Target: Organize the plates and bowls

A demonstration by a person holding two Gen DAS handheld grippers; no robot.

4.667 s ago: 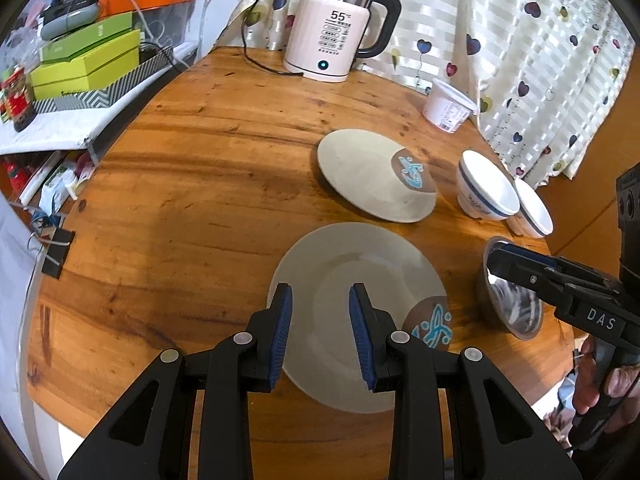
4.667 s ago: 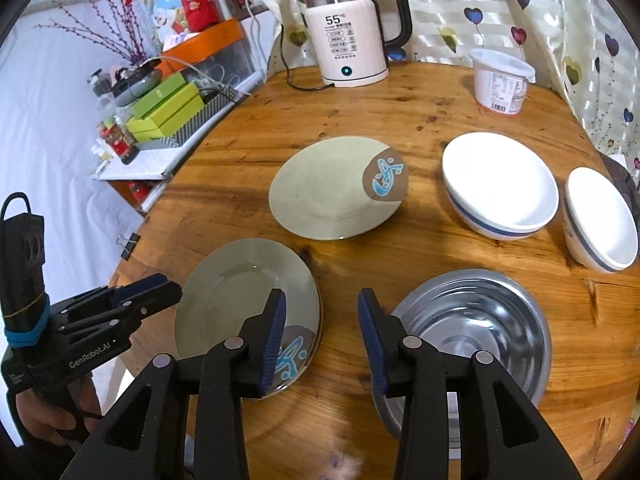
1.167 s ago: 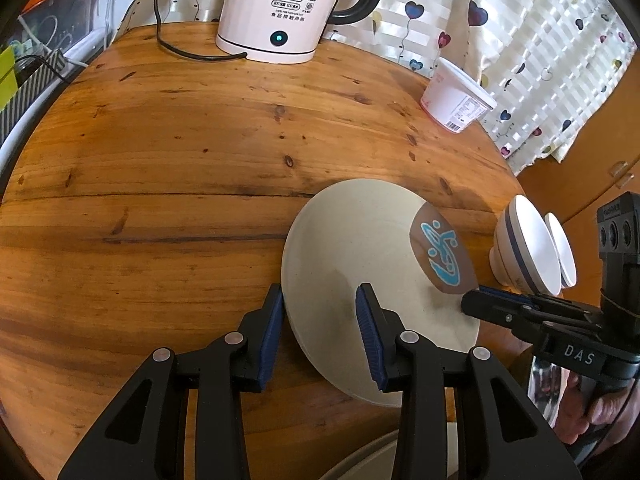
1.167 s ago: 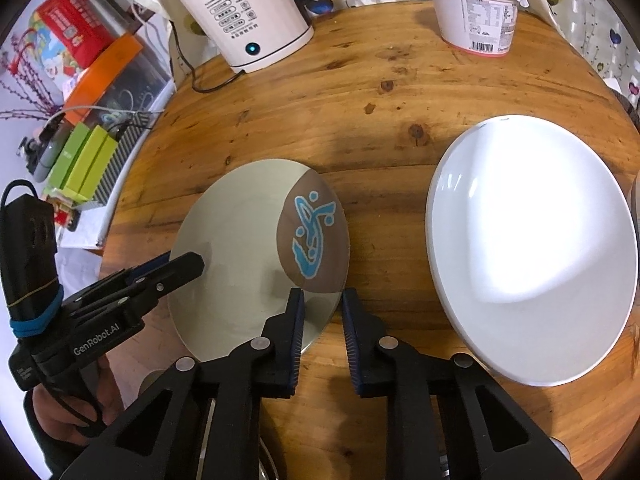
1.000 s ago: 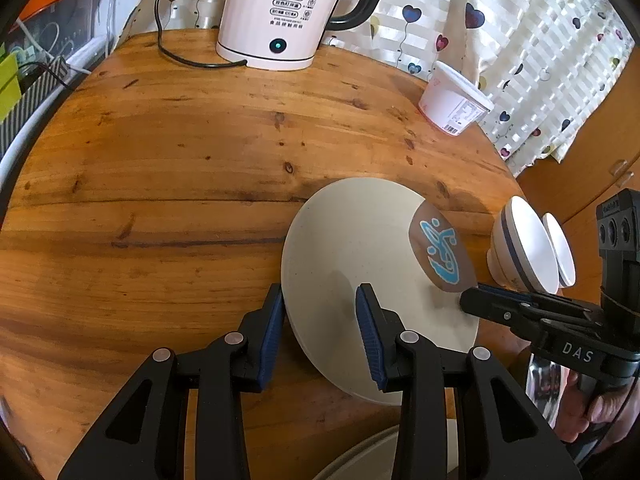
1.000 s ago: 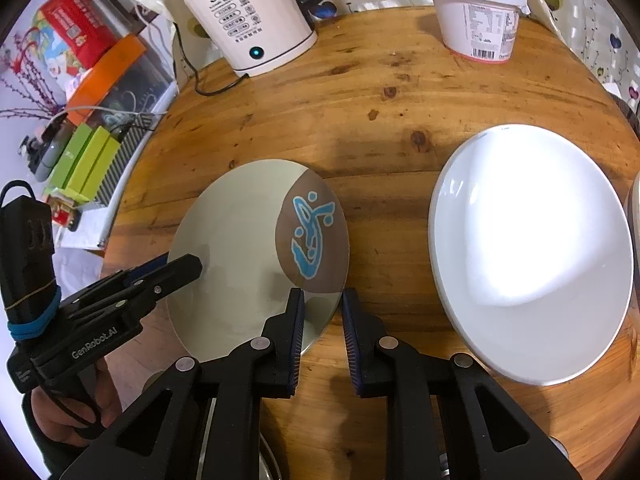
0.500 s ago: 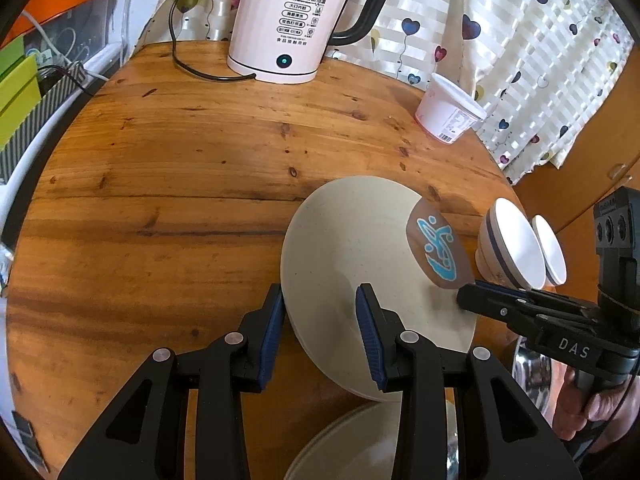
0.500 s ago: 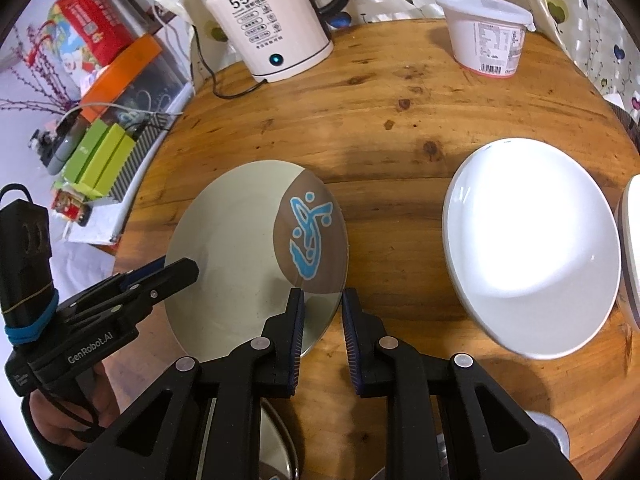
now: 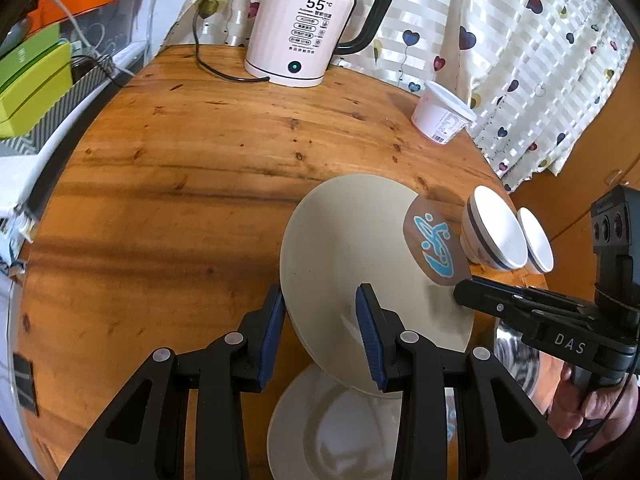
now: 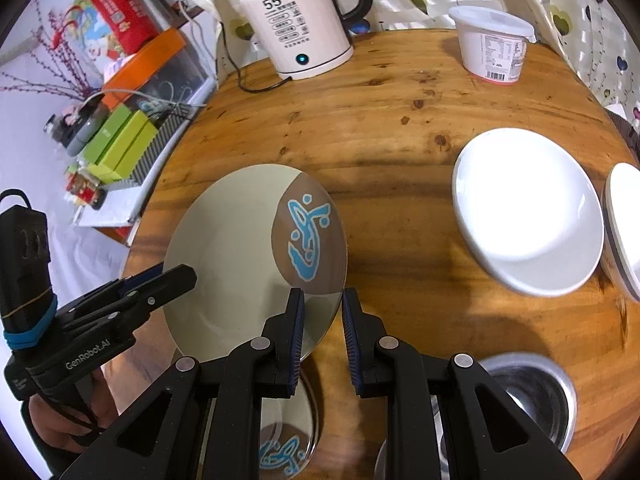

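Note:
A beige plate with a brown patch and a blue fish (image 9: pixel 360 248) (image 10: pixel 240 260) hangs tilted in the air over the table. My left gripper (image 9: pixel 320 332) is shut on its near edge, and my right gripper (image 10: pixel 322 320) is shut on the edge by the fish patch. A second matching plate (image 9: pixel 332 428) (image 10: pixel 288 448) lies flat on the table below it. Two white bowls with a blue band (image 9: pixel 496 236) (image 10: pixel 528 212) stand to the right. A steel bowl (image 10: pixel 532 396) sits near the front right.
A white electric kettle (image 9: pixel 308 28) with its cord stands at the back of the round wooden table (image 9: pixel 180 184). A white yoghurt tub (image 10: pixel 494 42) stands at the back right. A side shelf with green boxes (image 10: pixel 120 140) lies left of the table edge.
Both grippers have lifted the fish plate off the table and drawn it back toward the front. The second plate has come into view beneath it.

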